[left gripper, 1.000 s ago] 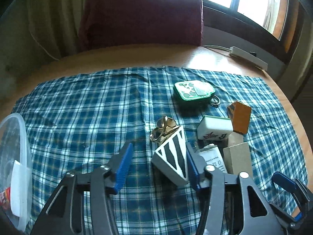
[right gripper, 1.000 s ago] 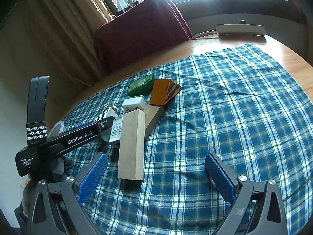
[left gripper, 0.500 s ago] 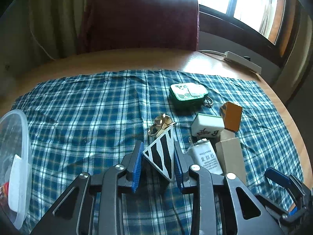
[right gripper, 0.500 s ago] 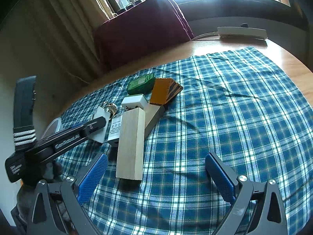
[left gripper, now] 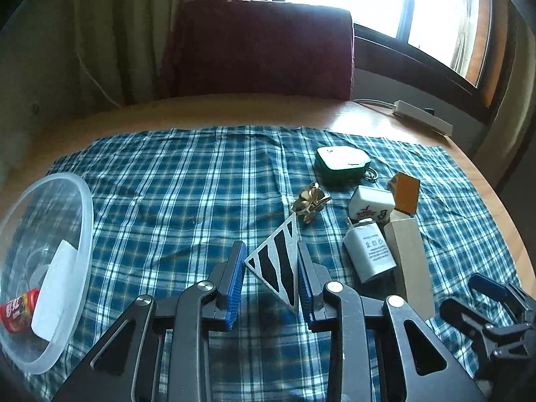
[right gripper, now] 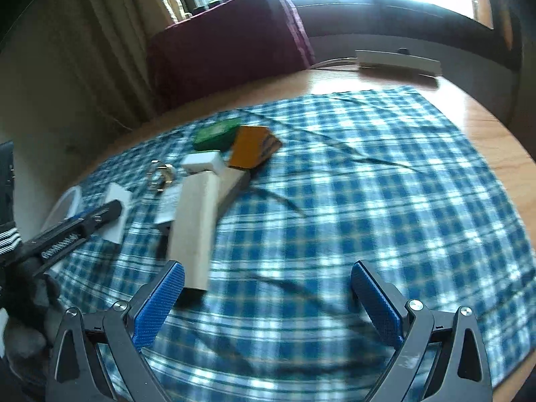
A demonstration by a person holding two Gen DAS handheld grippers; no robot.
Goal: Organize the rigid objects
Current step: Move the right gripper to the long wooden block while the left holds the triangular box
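Note:
My left gripper [left gripper: 269,279] is shut on a white triangular block with black stripes [left gripper: 278,264], held above the blue plaid cloth [left gripper: 174,181]. To its right lie a white charger [left gripper: 368,254], a long pale wooden block [left gripper: 410,261], a mahjong tile [left gripper: 370,202], an orange block [left gripper: 406,194], a green case [left gripper: 341,160] and a brass trinket [left gripper: 310,201]. A clear plastic bowl [left gripper: 85,221] sits at the left. My right gripper [right gripper: 268,301] is open over bare cloth, with the wooden block [right gripper: 194,221] just ahead of its left finger.
The bowl holds a white piece [left gripper: 53,288] and a small red container [left gripper: 16,308]. A maroon chair back [left gripper: 258,50] stands beyond the round wooden table [left gripper: 214,110]. A white power strip [left gripper: 422,117] lies at the table's far right edge.
My left gripper closed on the striped triangle and lifted it back from the trinket. The right wrist view has shifted and is now blurred; its fingers stay open.

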